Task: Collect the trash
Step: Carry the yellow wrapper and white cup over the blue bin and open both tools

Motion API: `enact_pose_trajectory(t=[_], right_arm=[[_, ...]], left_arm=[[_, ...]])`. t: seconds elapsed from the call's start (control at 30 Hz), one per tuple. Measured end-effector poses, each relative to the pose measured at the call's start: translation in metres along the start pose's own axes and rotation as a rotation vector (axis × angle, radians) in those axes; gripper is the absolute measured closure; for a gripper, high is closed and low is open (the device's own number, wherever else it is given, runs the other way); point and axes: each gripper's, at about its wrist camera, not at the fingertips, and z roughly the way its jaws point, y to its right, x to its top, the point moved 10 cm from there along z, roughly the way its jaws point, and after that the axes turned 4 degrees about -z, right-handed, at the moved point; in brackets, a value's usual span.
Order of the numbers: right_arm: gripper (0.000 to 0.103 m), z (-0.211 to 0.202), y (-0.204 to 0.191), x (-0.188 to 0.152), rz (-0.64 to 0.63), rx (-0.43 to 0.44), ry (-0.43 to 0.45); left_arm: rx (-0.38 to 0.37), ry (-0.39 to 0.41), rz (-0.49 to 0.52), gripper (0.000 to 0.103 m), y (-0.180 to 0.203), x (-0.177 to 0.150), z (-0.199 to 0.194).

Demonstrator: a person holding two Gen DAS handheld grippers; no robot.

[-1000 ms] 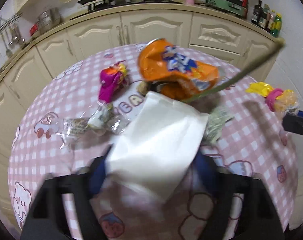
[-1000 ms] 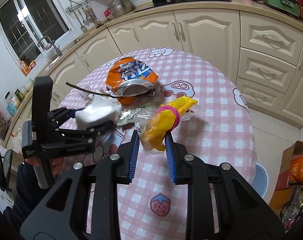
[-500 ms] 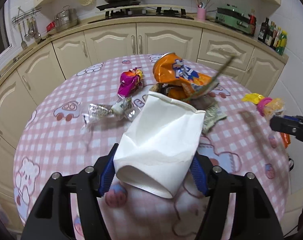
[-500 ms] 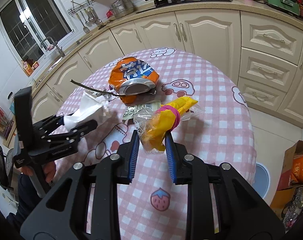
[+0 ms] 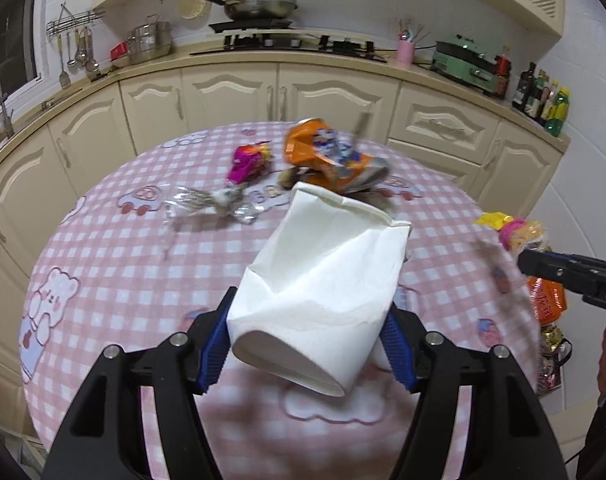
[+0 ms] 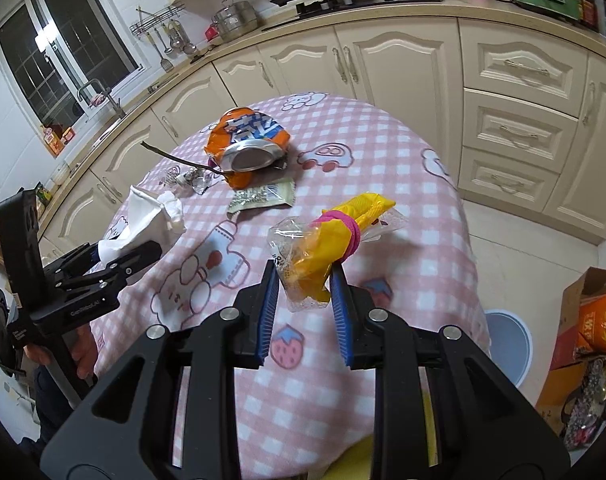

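Observation:
My left gripper [image 5: 307, 344] is shut on a crushed white paper cup [image 5: 323, 280], held above the pink checked tablecloth [image 5: 123, 280]. Beyond the cup lie a crushed orange can [image 5: 327, 156], a magenta wrapper [image 5: 247, 160] and a clear crinkled wrapper [image 5: 211, 204]. My right gripper [image 6: 303, 304] is shut on a yellow plastic bag with a pink band [image 6: 331, 248], off the table. In the right wrist view the left gripper [image 6: 123, 250] with the cup [image 6: 151, 216] is at the left. A thin twig [image 6: 175, 158] rests against the can [image 6: 247, 140], and a pale green wrapper [image 6: 263, 198] lies in front of it.
Cream kitchen cabinets [image 5: 231, 96] curve behind the round table. On the floor to the right stand a round blue-grey lid [image 6: 507, 340] and a cardboard box with orange packets [image 6: 591, 320]. A hand [image 6: 83, 356] holds the left gripper's handle.
The left gripper has drawn back and up from the trash pile with the cup. The twig across the cup has fallen away. The right gripper shifted a little with its bag.

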Motion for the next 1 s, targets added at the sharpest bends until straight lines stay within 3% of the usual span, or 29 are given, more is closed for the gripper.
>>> enact_pose_trajectory(t=[0.27, 0.63, 1.0], right_arm=[[0.077, -0.023, 0.029, -0.016, 0.045, -0.024, 0.022], [0.077, -0.057, 0.106, -0.039, 0.169, -0.076, 0.066], [0.077, -0.095, 0.199, -0.08, 0.336, -0.194, 0.092]], left_arm=[[-0.059, 0.027, 0.039, 0.038, 0.059, 0.0, -0.004], [-0.143, 0.024, 0.132, 0.038, 0.16, -0.002, 0.004], [-0.325, -0.046, 0.296, 0.038, 0.292, -0.027, 0.023]])
